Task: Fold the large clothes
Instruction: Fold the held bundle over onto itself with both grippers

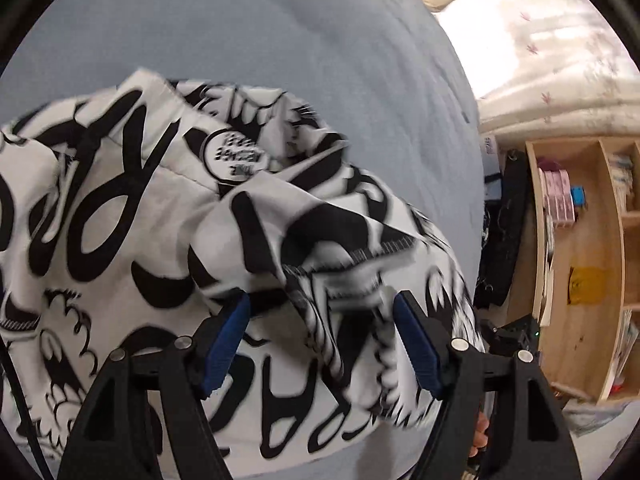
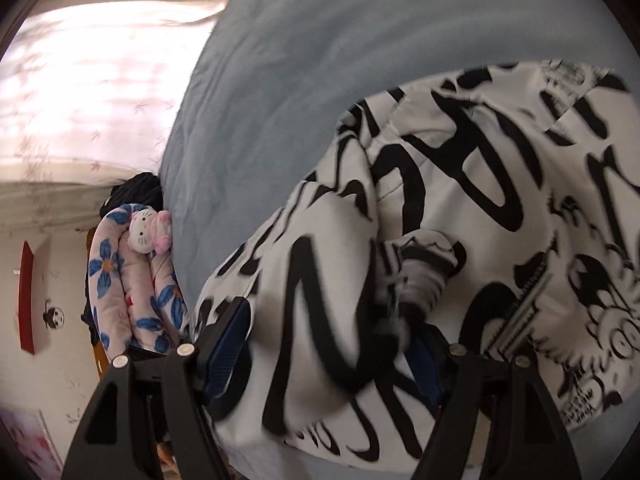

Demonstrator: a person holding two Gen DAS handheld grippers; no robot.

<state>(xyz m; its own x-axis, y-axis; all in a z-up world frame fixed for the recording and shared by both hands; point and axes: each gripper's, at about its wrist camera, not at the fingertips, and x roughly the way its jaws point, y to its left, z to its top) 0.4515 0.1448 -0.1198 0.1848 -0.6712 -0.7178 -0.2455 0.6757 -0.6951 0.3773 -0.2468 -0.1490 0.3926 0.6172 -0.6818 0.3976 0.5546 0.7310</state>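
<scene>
The black-and-white printed garment (image 1: 132, 216) is spread on the blue bed (image 1: 280, 40); loose cloth is straddled, not gripped, by both released grippers, left (image 1: 322, 320) and right (image 2: 332, 340)

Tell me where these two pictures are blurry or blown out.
Left wrist view: motion blur smears the garment between the fingers; the curtain is overexposed. Right wrist view: the garment is blurred near the fingers, and the curtain is washed out.
</scene>
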